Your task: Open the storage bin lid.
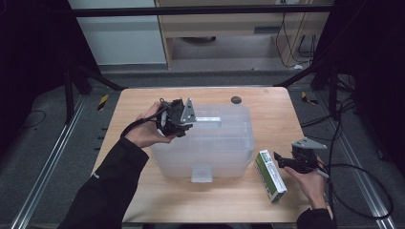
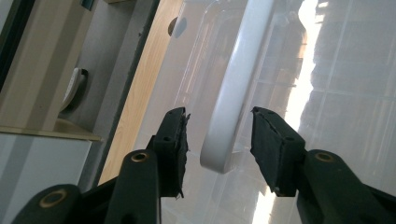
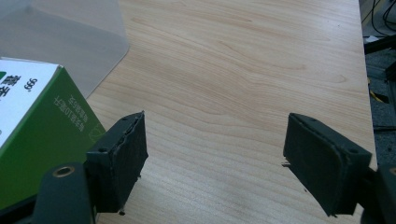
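High view: table (image 1: 143, 102) centre frame, clear bin (image 1: 205, 152) in the middle of it, lid on, white handle (image 1: 207, 119) across the lid top. Left gripper (image 1: 184, 119) at the bin's upper-left edge, held by left hand (image 1: 148, 133), jaws aimed right at the handle's near end. Green-white box (image 1: 270, 175) lying flat lower right, just right of the bin. Right gripper (image 1: 282, 162) just right of the box, jaws pointing left toward it, right hand (image 1: 313, 183) underneath. Small dark disc (image 1: 236, 99) on the table above the bin.

Left gripper view: handle (image 2: 238, 88) running from upper centre down to mid frame, its rounded end sitting between the two pads (image 2: 268, 144). Gap visible on both sides, no contact. Jaws part-way in, not gripping. Lid (image 2: 345, 93) fills the right half, table edge (image 2: 140, 93) as a strip at left.

Right gripper view: jaws wide, nothing but bare table (image 3: 243, 79) between them. Box (image 3: 37, 135) at far left, right next to the left pad (image 3: 123, 158); contact can't be told. Bin corner (image 3: 70, 42) upper left.
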Demonstrator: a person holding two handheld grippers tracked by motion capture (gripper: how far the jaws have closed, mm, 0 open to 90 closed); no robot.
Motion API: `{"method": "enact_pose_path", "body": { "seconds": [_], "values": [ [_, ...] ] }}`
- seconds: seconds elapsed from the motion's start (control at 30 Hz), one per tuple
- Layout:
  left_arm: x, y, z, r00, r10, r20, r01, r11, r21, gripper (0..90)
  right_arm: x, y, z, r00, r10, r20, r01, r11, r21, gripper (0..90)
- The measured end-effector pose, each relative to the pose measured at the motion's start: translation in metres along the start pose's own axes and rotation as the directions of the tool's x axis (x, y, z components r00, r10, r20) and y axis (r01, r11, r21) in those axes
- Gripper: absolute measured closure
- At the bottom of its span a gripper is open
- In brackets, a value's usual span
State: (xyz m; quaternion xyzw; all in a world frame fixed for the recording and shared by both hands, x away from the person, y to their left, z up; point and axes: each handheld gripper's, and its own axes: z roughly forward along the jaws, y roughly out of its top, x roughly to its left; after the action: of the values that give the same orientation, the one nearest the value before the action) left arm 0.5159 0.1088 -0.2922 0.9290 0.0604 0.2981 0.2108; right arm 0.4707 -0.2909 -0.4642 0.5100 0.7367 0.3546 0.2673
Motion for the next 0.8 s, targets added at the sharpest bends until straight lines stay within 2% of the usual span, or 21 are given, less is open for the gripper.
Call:
{"method": "enact_pose_path", "body": {
  "seconds": [0.17,0.37,0.53,0.63,0.67,0.8],
  "values": [
    [0.0,0.005,0.005,0.9999,0.015,0.004,-0.015,0.9999,0.002,63.7,0.0,0.0,0.0,1.0,-0.003,-0.003,0.003,1.0,0.004,22.2],
    [0.0,0.009,0.008,0.9987,0.051,0.008,-0.051,0.9981,0.035,69.2,-0.001,0.0,0.0,1.0,-0.004,-0.004,0.004,1.0,0.004,22.5],
    [0.0,0.011,0.008,0.9968,0.078,0.015,-0.079,0.9959,0.044,70.7,-0.001,0.0,0.0,1.0,-0.004,-0.005,0.004,1.0,0.004,23.3],
    [0.0,0.011,0.008,0.9967,0.08,0.017,-0.081,0.9958,0.044,71.3,-0.001,0.001,0.0,1.0,-0.005,-0.005,0.005,1.0,0.004,23.7],
    [0.0,0.011,0.008,0.9954,0.094,0.017,-0.095,0.9944,0.046,71.5,-0.001,0.001,0.0,1.0,-0.002,-0.006,0.002,1.0,0.003,24.3],
    [0.001,0.011,0.008,0.9946,0.101,0.021,-0.102,0.9938,0.043,71.9,0.0,0.002,-0.001,0.9999,-0.002,-0.01,0.002,1.0,0.002,25.6]
  ]
}}
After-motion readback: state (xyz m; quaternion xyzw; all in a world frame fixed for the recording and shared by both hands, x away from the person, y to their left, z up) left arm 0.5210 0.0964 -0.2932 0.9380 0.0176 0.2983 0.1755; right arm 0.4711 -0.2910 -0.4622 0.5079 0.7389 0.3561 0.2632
